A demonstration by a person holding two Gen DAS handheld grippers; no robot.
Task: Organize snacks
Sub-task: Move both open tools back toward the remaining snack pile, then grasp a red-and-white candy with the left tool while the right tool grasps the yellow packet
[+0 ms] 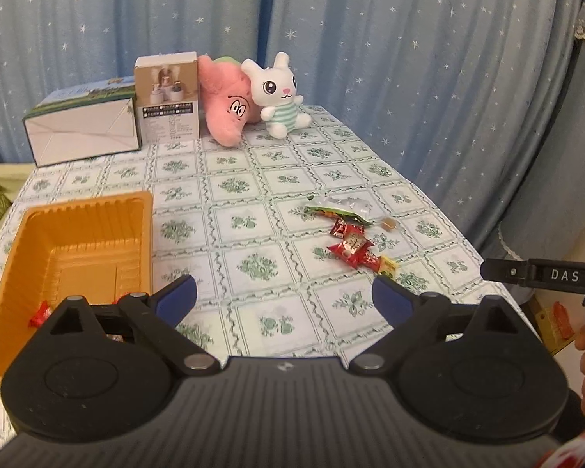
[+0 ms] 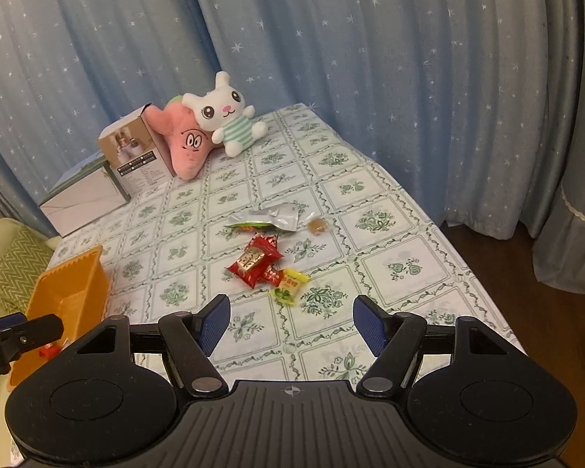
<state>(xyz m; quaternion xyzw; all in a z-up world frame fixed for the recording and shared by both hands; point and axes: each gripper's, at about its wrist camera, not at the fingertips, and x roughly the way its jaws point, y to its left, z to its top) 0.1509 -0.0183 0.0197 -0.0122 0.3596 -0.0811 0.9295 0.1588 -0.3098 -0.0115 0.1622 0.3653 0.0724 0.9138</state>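
An orange plastic tray (image 1: 97, 218) sits on the table's left side, also in the right wrist view (image 2: 70, 288), with a red snack (image 1: 39, 314) inside. Loose snacks lie mid-table: a silver-green packet (image 2: 267, 216), a small brown candy (image 2: 316, 226), red packets (image 2: 255, 259) and a yellow packet (image 2: 290, 284); they show in the left wrist view too, around the red packets (image 1: 353, 247). My left gripper (image 1: 284, 296) is open and empty, beside the tray. My right gripper (image 2: 288, 321) is open and empty, just short of the yellow packet.
A white carton (image 1: 82, 126), a tan product box (image 1: 167, 97), a pink plush (image 1: 230, 105) and a white bunny plush (image 1: 279, 93) stand along the table's far end. Blue starred curtains (image 1: 409, 58) hang behind. The table's right edge (image 2: 468, 261) drops to the floor.
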